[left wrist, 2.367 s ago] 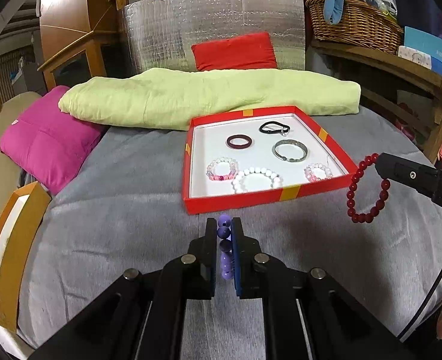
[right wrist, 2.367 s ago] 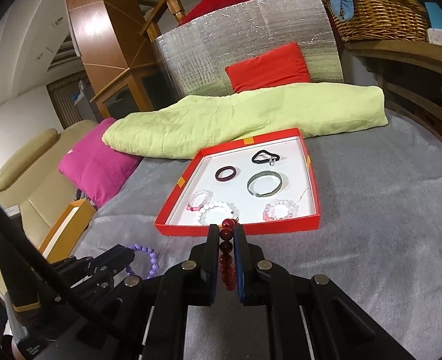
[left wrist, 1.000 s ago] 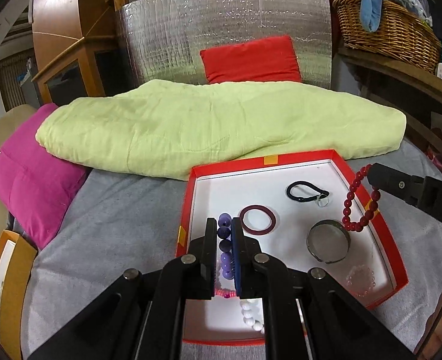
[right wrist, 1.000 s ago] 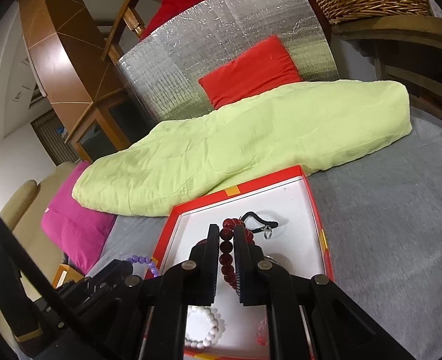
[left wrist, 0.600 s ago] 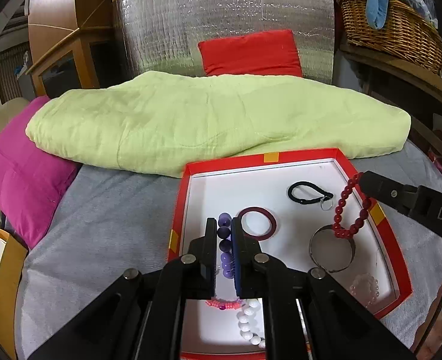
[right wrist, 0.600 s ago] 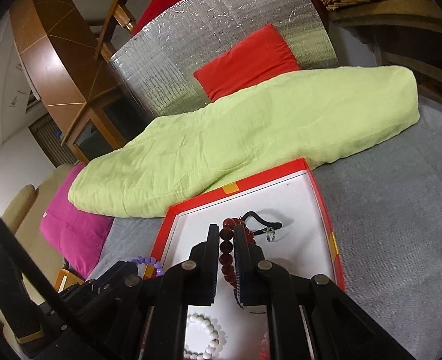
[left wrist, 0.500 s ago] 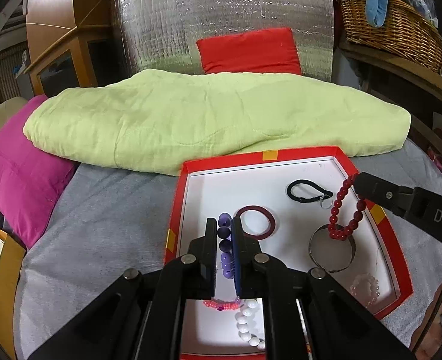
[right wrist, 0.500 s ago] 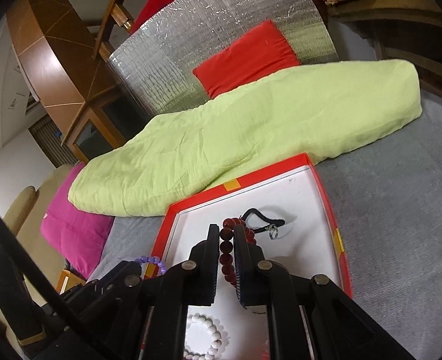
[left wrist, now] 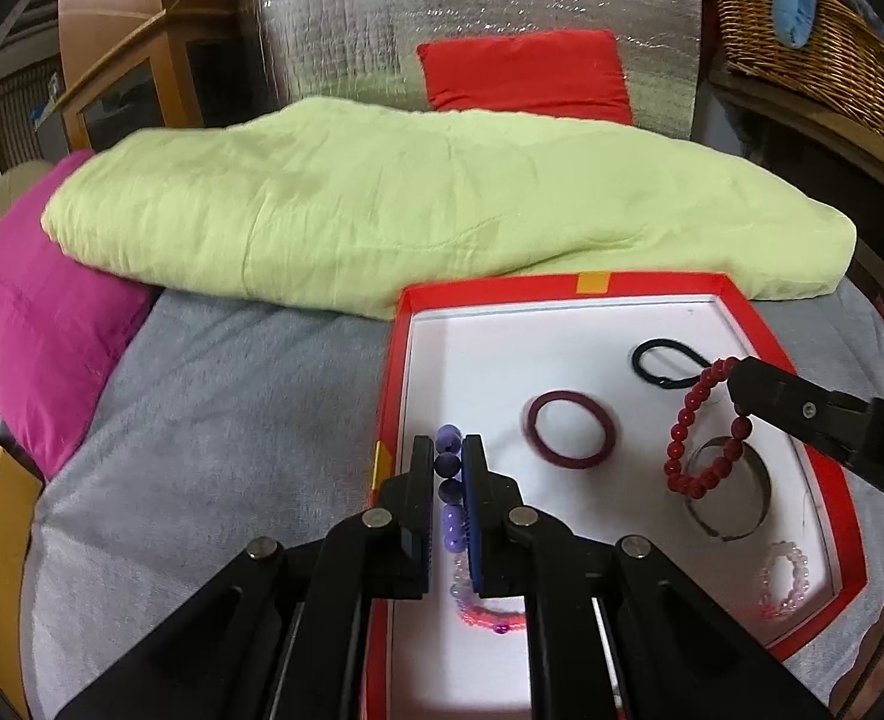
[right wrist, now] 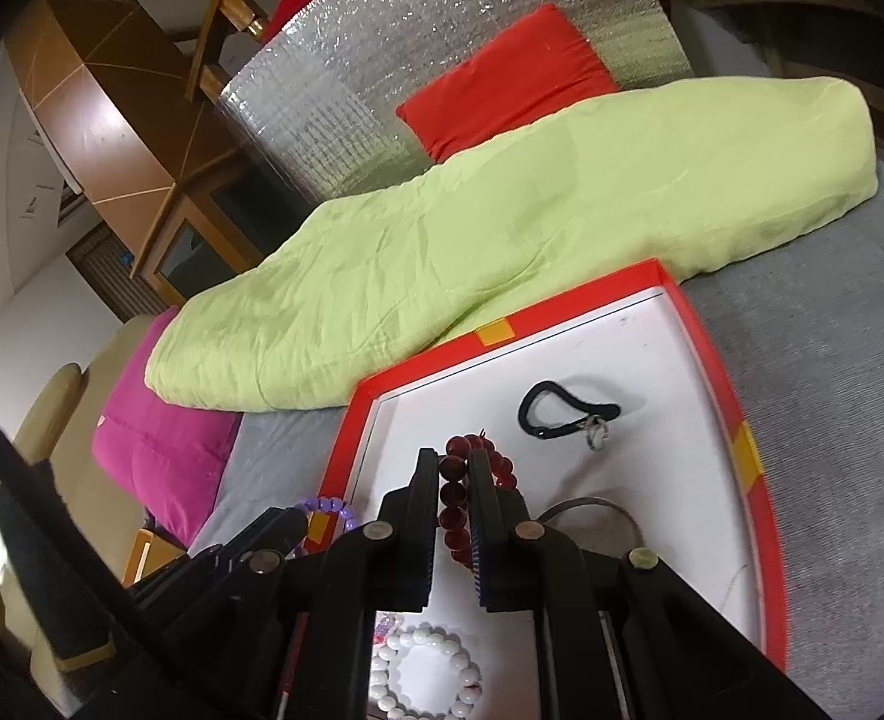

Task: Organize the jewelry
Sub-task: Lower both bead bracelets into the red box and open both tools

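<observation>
Six pieces already lie in the tray. Left gripper clenches the purple bracelet over the tray's left edge; right gripper clenches the red bracelet mid-tray. Both await release.

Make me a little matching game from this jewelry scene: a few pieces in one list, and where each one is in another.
Things:
1. purple bead bracelet
2. red bead bracelet
3. dark red bangle
4. black cord loop

Places:
A. lying flat on the white floor of the red tray, nearest its far edge
B. pinched in the right claw
C. pinched in the left claw
D. lying in the tray's middle

Pairs: 1-C, 2-B, 3-D, 4-A
</observation>
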`<control>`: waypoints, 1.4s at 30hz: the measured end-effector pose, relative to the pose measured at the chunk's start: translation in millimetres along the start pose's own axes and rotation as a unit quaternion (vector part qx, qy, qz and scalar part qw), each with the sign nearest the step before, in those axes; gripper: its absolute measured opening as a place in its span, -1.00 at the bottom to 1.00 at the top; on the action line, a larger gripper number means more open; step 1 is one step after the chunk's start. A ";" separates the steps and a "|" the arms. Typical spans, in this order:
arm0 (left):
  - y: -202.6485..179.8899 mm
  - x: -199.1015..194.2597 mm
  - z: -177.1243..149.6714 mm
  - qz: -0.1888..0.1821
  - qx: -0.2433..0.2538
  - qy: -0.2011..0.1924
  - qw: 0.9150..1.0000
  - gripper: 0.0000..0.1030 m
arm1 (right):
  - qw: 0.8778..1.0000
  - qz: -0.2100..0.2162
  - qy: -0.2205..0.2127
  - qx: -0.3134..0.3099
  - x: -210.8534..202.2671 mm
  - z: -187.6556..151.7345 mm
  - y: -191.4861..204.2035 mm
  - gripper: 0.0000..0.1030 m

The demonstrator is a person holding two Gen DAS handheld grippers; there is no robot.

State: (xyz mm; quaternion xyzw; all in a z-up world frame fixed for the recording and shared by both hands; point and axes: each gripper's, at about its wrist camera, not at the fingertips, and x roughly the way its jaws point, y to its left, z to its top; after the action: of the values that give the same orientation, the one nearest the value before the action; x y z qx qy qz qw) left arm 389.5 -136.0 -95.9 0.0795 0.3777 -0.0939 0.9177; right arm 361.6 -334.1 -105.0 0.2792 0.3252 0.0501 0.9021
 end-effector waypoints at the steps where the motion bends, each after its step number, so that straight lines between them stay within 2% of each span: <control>1: 1.2 2.2 -0.4 0.000 0.000 0.002 1.000 -0.82 | 1.000 0.003 0.004 0.002 2.8 -0.9 0.2 -0.80; 10: -2.8 13.7 -1.0 -0.010 0.003 0.015 1.000 -0.82 | 1.000 0.008 0.030 0.003 18.8 -8.0 0.7 -0.80; 24: -10.2 21.5 -8.4 -0.009 0.018 0.034 0.999 -0.82 | 0.998 -0.022 0.062 0.013 30.6 -16.4 -11.4 -0.80; 36: -14.8 20.1 -15.0 -0.009 0.028 0.045 0.999 -0.81 | 0.998 -0.027 0.060 0.011 25.0 -18.9 -12.8 -0.80; 38: -15.5 20.4 -15.6 -0.006 0.028 0.050 0.998 -0.64 | 0.998 -0.028 0.060 0.012 24.2 -19.1 -14.3 -0.80; 40: -15.1 20.3 -16.2 -0.004 0.026 0.052 0.998 -0.15 | 0.998 -0.031 0.061 0.012 22.5 -19.5 -14.9 -0.79; 42: -15.3 18.0 -17.0 -0.001 0.024 0.050 0.998 0.08 | 0.998 -0.036 0.060 0.009 19.8 -19.8 -15.0 -0.74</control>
State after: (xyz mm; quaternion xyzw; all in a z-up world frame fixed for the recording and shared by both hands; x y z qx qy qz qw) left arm 386.9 -149.2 -121.7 0.1059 0.4206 -0.1000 0.8955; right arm 363.6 -332.0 -136.6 0.2715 0.3886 0.0313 0.8799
